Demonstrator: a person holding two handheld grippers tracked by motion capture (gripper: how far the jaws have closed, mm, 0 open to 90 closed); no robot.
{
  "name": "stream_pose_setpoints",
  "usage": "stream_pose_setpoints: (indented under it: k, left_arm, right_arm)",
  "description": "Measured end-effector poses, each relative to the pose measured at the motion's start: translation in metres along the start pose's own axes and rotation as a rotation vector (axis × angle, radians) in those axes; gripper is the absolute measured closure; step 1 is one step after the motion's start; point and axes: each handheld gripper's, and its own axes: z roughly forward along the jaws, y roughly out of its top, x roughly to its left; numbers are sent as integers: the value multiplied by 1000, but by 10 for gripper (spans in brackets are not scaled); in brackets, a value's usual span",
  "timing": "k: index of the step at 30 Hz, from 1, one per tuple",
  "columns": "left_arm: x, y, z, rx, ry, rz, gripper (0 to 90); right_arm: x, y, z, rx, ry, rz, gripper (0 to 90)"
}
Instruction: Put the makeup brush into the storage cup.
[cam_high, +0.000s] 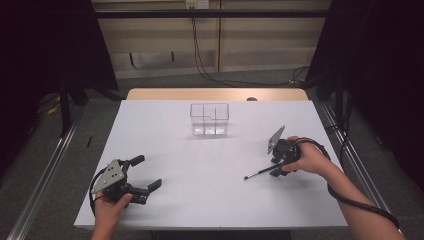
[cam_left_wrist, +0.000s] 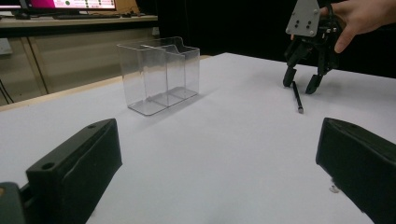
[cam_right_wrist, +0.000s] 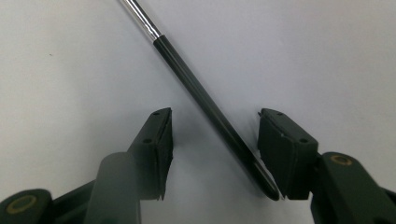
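- The right gripper (cam_high: 280, 167) is tipped down over a slim black brush (cam_high: 260, 173) that lies flat on the white bench (cam_high: 200, 200), well to the right of the middle.
- In the right gripper view its fingers (cam_right_wrist: 156, 144) straddle the brush's (cam_right_wrist: 205, 102) dark handle near the rear end. One pad looks to be just at the handle, the other stands clear of it, so the fingers are apart and nothing is clamped yet. To my eye this is a pick-up being lined up across the handle, where the grip would be surest.
- A clear, divided container (cam_high: 209, 119) stands upright toward the far side of the bench, empty as far as I can see; it seems the likely home for the brush.
- The left gripper (cam_high: 145, 176) rests low at the near left corner, fingers (cam_left_wrist: 74, 172) wide apart and holding nothing, probably parked out of the way.
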Motion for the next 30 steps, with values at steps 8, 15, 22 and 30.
stream_pose_setpoints:
  k: [8,15,22,30]
  left_arm:
    - [0,0,-1,-1,3,1,0]
    - [1,1,-2,-3,2,2,0]
    - [0,1,-2,-3,6,5,0]
    - [0,1,-1,-1,3,4,0]
  right_arm:
    - [3,2,-1,21,16,4,584]
    - [5,7,-1,50,25,-2,724]
    - [5,10,-1,78,22,33,846]
    - [5,9,-1,70,21,43,847]
